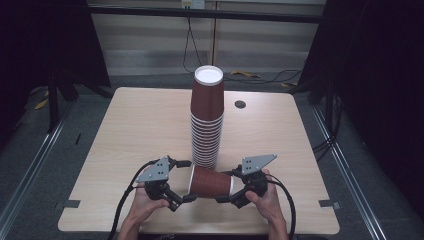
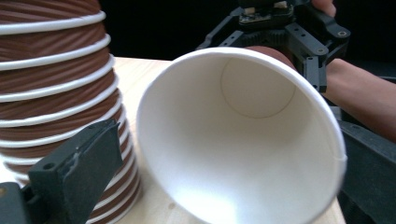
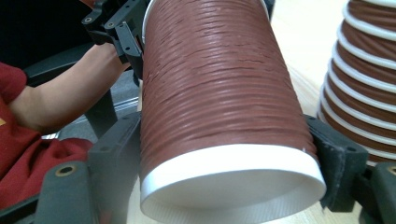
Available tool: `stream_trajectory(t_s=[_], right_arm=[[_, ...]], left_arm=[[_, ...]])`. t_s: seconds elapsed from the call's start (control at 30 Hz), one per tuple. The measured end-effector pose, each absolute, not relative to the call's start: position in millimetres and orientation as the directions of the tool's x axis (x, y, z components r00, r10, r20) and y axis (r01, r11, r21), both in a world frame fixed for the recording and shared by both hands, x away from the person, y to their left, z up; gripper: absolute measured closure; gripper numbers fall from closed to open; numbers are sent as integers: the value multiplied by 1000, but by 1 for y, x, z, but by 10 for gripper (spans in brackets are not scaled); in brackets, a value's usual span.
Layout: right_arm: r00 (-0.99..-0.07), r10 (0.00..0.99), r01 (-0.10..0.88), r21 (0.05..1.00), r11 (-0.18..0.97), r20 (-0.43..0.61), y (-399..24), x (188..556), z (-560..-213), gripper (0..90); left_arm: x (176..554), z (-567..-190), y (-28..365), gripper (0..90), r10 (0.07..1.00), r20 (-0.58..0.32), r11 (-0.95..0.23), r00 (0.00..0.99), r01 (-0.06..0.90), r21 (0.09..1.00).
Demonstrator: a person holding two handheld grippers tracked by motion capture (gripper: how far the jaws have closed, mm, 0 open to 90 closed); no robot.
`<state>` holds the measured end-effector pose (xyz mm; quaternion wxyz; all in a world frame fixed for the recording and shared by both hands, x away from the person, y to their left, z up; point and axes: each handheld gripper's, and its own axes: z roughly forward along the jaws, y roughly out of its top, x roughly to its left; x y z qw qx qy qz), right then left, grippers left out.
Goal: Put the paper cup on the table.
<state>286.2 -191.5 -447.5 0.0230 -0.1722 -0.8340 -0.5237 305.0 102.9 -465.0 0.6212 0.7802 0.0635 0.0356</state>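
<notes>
A single brown ribbed paper cup (image 1: 210, 182) lies on its side just above the table's near edge, between both grippers. My right gripper (image 1: 229, 186) is shut on its base end; in the right gripper view both jaws press the cup (image 3: 219, 93) near its white bottom ring. My left gripper (image 1: 188, 181) stands open around the rim end. In the left gripper view the cup's white mouth (image 2: 243, 140) faces the camera, with a small gap beside the left jaw. A tall stack of upturned brown cups (image 1: 206, 125) stands right behind it, mid-table.
The wooden table (image 1: 135, 130) has a round cable hole (image 1: 240, 104) at the back right. Its near edge runs just below the person's hands. Cables lie on the floor behind the table. Dark stands flank both sides.
</notes>
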Motion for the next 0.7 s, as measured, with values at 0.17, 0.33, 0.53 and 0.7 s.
stream_trajectory(t_s=[0.17, 0.33, 0.53, 0.7], right_arm=[[-944, 249, 303, 865, 401, 216, -188, 287, -447, 218], [-947, 240, 295, 870, 395, 212, -183, 288, -448, 217], [-947, 229, 303, 863, 405, 224, -181, 288, -449, 217], [-949, 222, 298, 869, 394, 225, -183, 289, -451, 216]], left_arm=[[305, -467, 97, 0, 115, -22, -232, 993, 49, 972], [307, -469, 95, 0, 98, -36, -236, 995, 58, 970], [308, -471, 94, 20, 64, -51, -226, 997, 64, 972], [308, -470, 94, 41, 60, -55, -223, 997, 68, 972]])
